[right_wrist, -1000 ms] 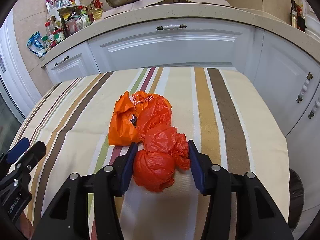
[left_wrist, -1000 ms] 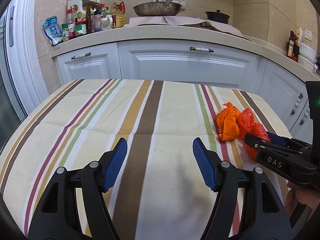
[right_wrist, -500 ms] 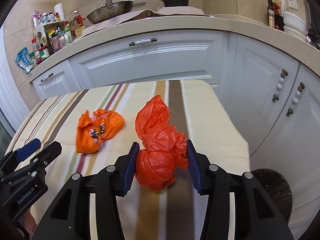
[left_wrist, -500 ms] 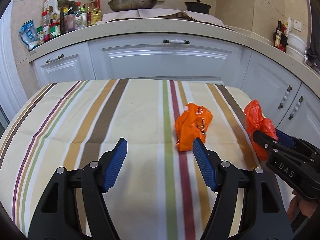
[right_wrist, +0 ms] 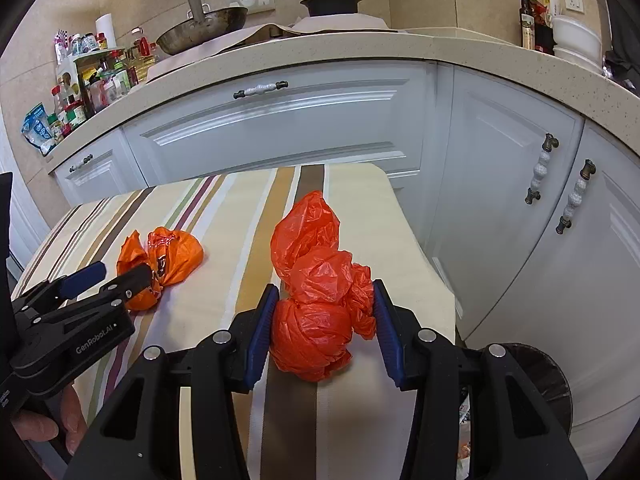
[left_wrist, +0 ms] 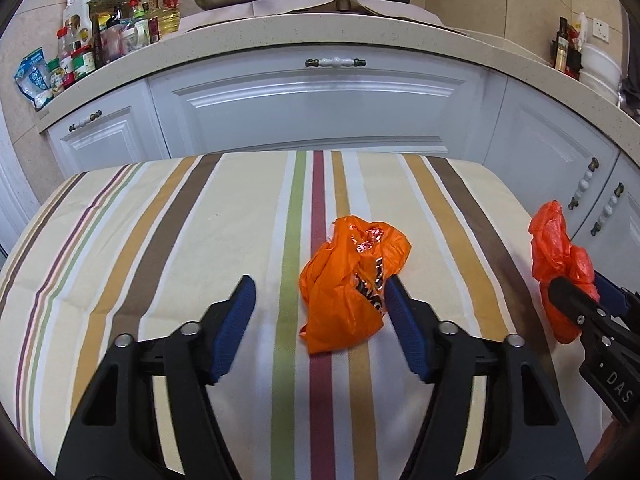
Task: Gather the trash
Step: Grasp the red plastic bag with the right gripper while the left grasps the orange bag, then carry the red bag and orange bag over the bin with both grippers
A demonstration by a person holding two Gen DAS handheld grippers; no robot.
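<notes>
White kitchen cabinets curve behind one table under a striped cloth. One dark bin stands low at the table's right end. Two crumpled plastic bags are in view. One red bag is clamped between the narrowed jaws of the right gripper, above the table's right edge. One orange bag lies on the cloth, between the wide-open, empty fingers of the left gripper, touching the right one.
</notes>
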